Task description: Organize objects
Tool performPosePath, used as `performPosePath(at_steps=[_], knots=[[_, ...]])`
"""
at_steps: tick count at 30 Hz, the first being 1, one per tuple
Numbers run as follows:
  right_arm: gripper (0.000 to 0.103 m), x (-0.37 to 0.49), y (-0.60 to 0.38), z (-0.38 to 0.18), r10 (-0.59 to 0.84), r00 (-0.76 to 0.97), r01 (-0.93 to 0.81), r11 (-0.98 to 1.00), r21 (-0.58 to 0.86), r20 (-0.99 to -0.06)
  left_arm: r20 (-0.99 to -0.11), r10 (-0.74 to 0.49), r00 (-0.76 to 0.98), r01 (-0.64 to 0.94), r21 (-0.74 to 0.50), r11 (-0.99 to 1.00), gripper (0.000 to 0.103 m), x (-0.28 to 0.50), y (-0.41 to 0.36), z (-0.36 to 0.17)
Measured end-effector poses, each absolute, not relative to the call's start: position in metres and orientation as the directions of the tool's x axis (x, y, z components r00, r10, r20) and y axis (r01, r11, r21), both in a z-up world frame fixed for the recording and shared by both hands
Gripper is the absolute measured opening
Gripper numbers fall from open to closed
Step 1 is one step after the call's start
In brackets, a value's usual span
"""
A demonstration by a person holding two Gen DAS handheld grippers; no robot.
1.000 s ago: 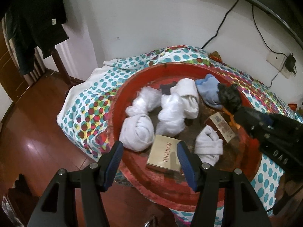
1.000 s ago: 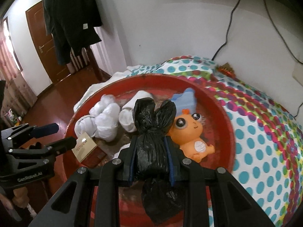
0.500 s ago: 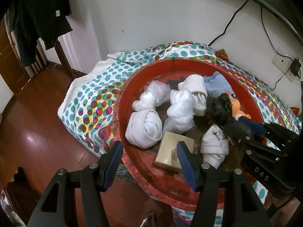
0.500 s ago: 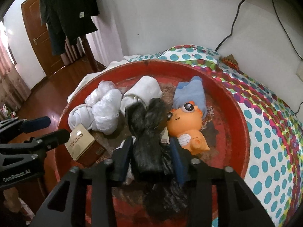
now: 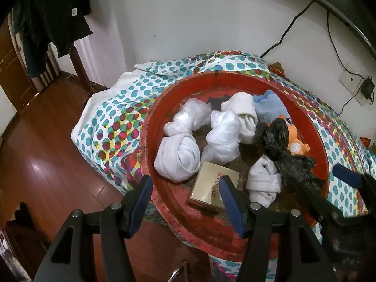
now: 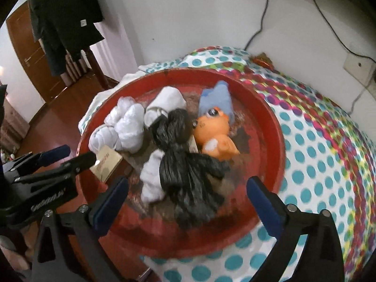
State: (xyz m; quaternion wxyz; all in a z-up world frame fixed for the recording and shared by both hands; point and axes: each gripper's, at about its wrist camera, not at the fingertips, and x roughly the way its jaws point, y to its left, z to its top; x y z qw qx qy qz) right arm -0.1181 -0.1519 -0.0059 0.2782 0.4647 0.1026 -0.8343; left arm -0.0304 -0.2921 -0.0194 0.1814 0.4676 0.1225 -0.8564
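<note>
A round red tray (image 5: 235,232) (image 6: 263,122) on a dotted cloth holds white rolled socks (image 5: 177,159), white plastic bags (image 5: 223,136), a gold box (image 5: 212,189) (image 6: 107,163), a blue sock (image 5: 269,108), an orange toy (image 6: 215,134) and a tied black bag (image 6: 185,166) (image 5: 279,150). My right gripper (image 6: 188,197) is open and empty just in front of the black bag, which lies in the tray. My left gripper (image 5: 185,195) is open and empty above the tray's near rim, by the gold box.
The dotted cloth (image 6: 329,164) covers the table to the right. A white wall with cables and a socket (image 5: 352,80) stands behind. Wooden floor (image 5: 35,155) lies to the left, with dark clothes (image 5: 54,16) hanging at the far left.
My right gripper opened and let go of the black bag, which now lies in the tray. It then drew back. My left gripper stayed open near the gold box.
</note>
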Motion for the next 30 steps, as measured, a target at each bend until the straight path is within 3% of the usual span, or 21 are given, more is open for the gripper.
performPosePath(at_steps=[14, 21, 30], knots=[[0.102, -0.090, -0.140, -0.027, -0.308, -0.324, 0.528, -0.843, 0.099, -0.894, -0.845, -0.192, -0.499, 0.375, -0.011, -0.927, 0.060, -0.034, -0.266, -0.015], [0.102, -0.088, -0.138, -0.029, -0.299, -0.315, 0.511, -0.853, 0.105, -0.900, -0.839, -0.139, -0.527, 0.341, -0.059, -0.938, 0.060, -0.033, -0.263, -0.014], [0.102, -0.087, -0.136, -0.029, -0.293, -0.315, 0.508, -0.856, 0.101, -0.903, -0.839, -0.174, -0.515, 0.325, -0.004, -0.946, 0.060, -0.034, -0.252, -0.013]])
